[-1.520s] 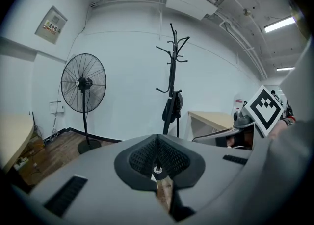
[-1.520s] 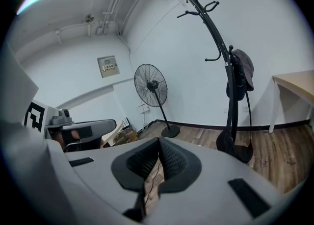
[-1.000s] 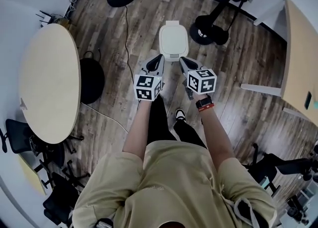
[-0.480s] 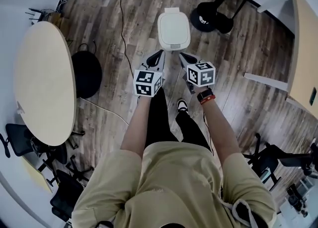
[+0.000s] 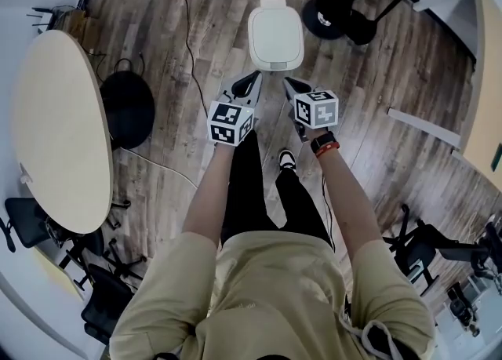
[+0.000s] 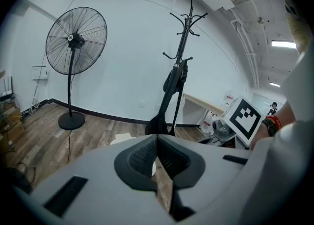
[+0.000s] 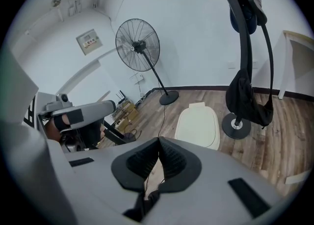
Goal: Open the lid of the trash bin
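Note:
The white trash bin (image 5: 276, 35) stands on the wooden floor with its lid down. In the head view both grippers hover just short of its near edge. My left gripper (image 5: 251, 77) is shut and empty, at the bin's near left corner. My right gripper (image 5: 289, 81) is shut too, at the near right corner. The right gripper view has the bin (image 7: 198, 126) just beyond the closed jaws of the right gripper (image 7: 158, 141). In the left gripper view only a white sliver of the bin (image 6: 119, 138) peeks past the left gripper (image 6: 157, 137).
A round beige table (image 5: 63, 131) stands at left with a black round thing (image 5: 125, 107) beside it and a cable (image 5: 188, 45) across the floor. A coat stand base (image 5: 337, 17) sits right of the bin. A desk (image 5: 486, 76) lies at far right. A standing fan (image 6: 73, 62) is by the wall.
The bin and both grippers have slid up the head view as the person steps forward. The grippers stay shut and keep near the bin's front edge.

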